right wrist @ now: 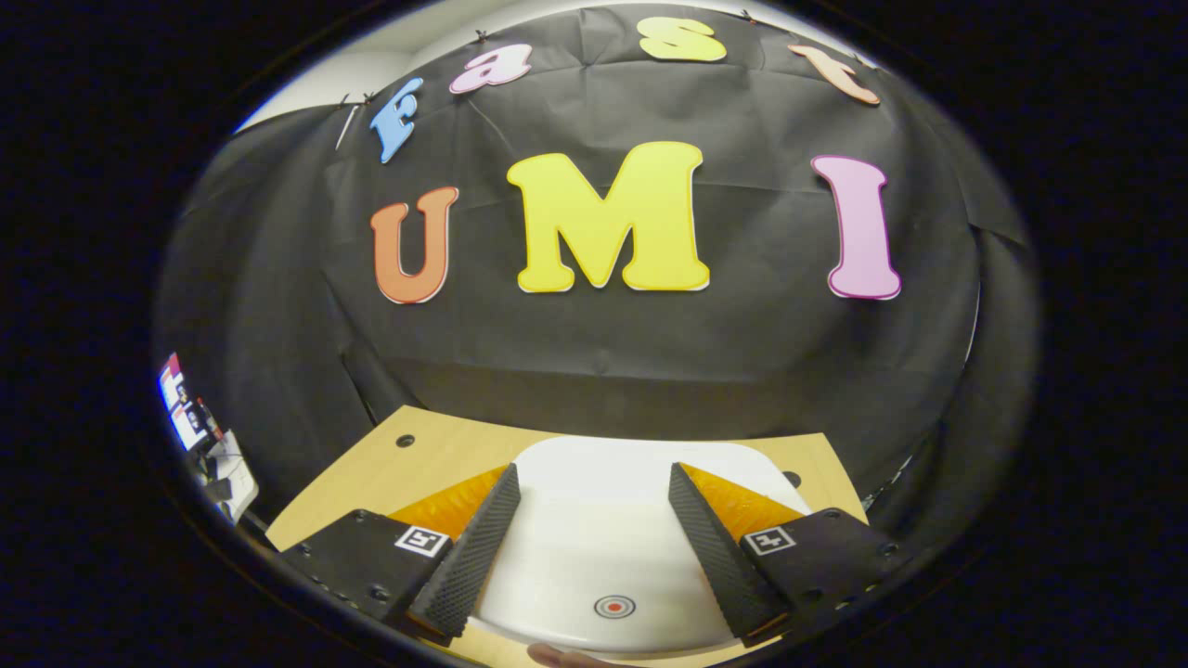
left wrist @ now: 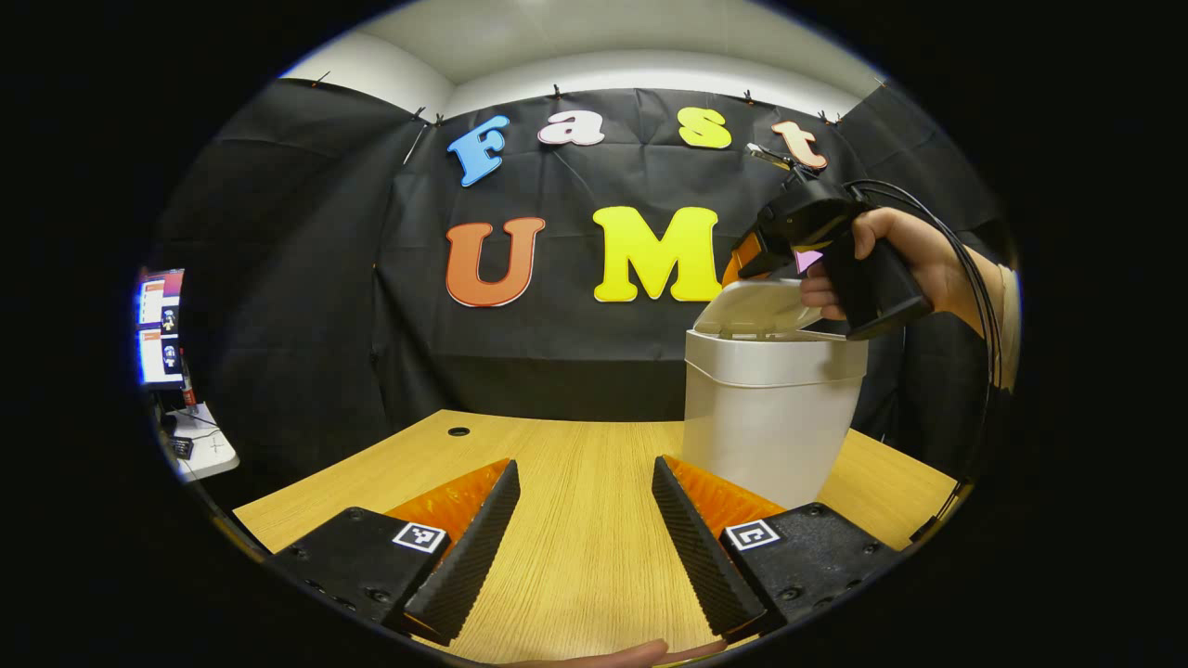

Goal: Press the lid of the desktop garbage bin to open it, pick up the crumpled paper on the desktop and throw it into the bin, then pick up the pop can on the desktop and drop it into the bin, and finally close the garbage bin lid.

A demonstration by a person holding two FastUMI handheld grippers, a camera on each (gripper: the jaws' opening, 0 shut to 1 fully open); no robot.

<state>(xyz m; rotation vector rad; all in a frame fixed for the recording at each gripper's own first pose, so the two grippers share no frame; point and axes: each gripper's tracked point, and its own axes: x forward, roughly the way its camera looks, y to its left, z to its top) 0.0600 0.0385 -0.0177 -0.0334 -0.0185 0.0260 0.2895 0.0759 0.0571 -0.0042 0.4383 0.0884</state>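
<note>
While both tongs stand wide open with nothing between their fingers, the count of things is short: one bin, one lid, one wooden table, two grippers.

Seen from the left gripper view, a monitor (left wrist: 161, 327) glows at the far left edge above a small white side table (left wrist: 206, 452). The left gripper (left wrist: 585, 543) hovers low over the bare table (left wrist: 575, 464), its fingers spread far apart and gripping nothing. To its right and farther off stands the single white garbage bin (left wrist: 766, 417), resting on the table's right part. Its lid (left wrist: 756, 309) is tilted, raised a little from the bin's rim. Above that lid, at the far right, a hand (left wrist: 914, 255) holds the right gripper (left wrist: 752, 260), which points down toward the lid; whether it touches the lid cannot be told from here.

From the right gripper view, the right gripper (right wrist: 594, 547) is just above the lid (right wrist: 603, 529), looking down on it, fingers spread wide to either side and clasping nothing. One small red ring mark (right wrist: 613, 607) sits on the lid's near edge, between the two fingers. Wooden table (right wrist: 418, 459) shows beyond the lid on the left.
</note>
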